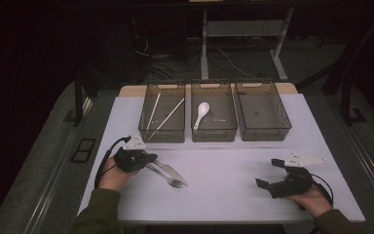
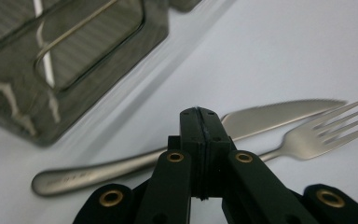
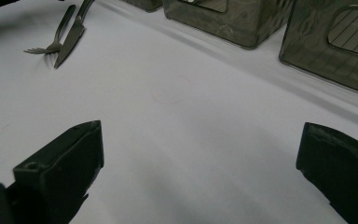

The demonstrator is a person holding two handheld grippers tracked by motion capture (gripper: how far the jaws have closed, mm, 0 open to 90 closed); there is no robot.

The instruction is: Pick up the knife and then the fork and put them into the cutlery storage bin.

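The white desk (image 1: 224,195) has wide bare room between the hands; three grey bins line its far side, the left bin (image 1: 163,114) at 12 o'clock from the left claw (image 2: 200,116). That claw is pressed fully together with nothing in it, hovering just over a knife (image 1: 171,171) and fork (image 1: 168,179). Both lie side by side, long axes running from 10 to 4 o'clock, blade tip and tines toward 4. The right claw (image 3: 200,154) gapes wide and empty near the desk's right edge.
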